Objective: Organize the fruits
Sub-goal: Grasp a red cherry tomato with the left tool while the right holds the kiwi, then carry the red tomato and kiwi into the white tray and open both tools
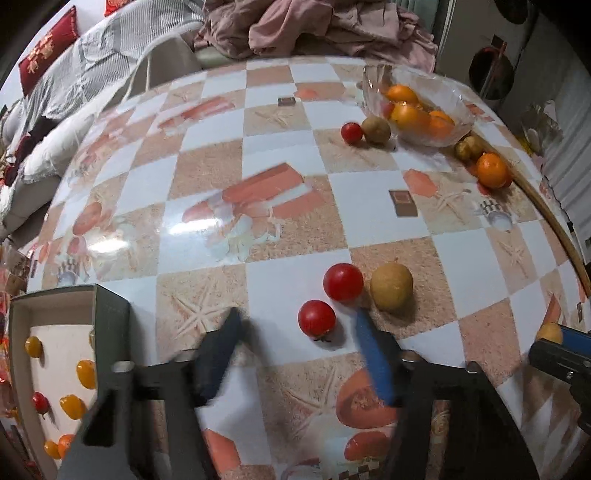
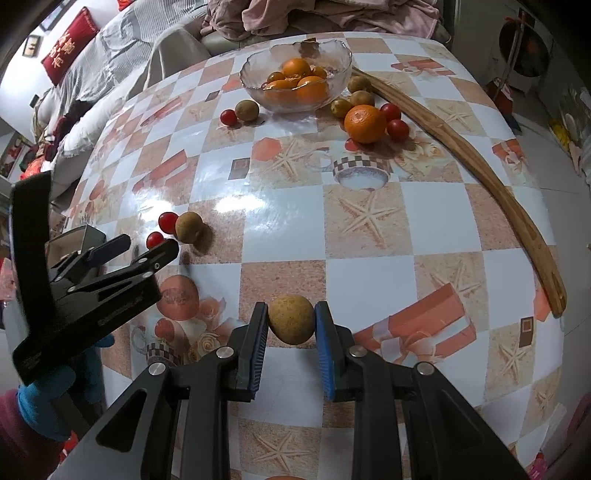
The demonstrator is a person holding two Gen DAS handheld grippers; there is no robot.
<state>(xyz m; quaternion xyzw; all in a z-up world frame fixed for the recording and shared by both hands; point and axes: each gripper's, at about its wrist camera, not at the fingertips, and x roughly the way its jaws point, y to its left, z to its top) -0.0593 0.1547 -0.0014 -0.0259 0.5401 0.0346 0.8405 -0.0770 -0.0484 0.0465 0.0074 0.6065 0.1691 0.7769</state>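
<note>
Right gripper (image 2: 291, 345): your blue pads are clamped on a brown fruit (image 2: 291, 319), one pad touching each side of it, above the checked table (image 2: 369, 280).
Left gripper (image 1: 295, 354): your fingers stand wide apart over the table; they look blurred. A red tomato (image 1: 317, 317) lies between the fingertips, touching neither as far as you can see.
Left gripper, seen from your right: it reaches in from the left edge (image 2: 147, 248), with your blue-gloved hand (image 2: 48, 398) under it.
Just past the left fingers: a second tomato (image 1: 343, 282) and a brown fruit beside it (image 1: 391, 286), close together.
Box (image 1: 110, 317): at the near left corner by your left gripper; small yellow and red fruits lie on its white floor.
Mid table: bare patterned cloth with glare spots.
Wooden strip (image 2: 476, 162): long and curved, lying along the right side of the table.
Orange (image 2: 365, 123): loose on the table near the strip, with two tomatoes and small brownish fruits right beside it.
Bowl (image 2: 255, 86): clear glass, at the far end, holding oranges and some smaller fruit.
Left of the bowl: one tomato (image 2: 228, 117) and one brown fruit (image 2: 247, 110), just beside each other and near the bowl.
Beyond the table: a pile of pinkish cloth (image 1: 295, 26) and a grey striped cover with red cushions (image 2: 74, 40).
</note>
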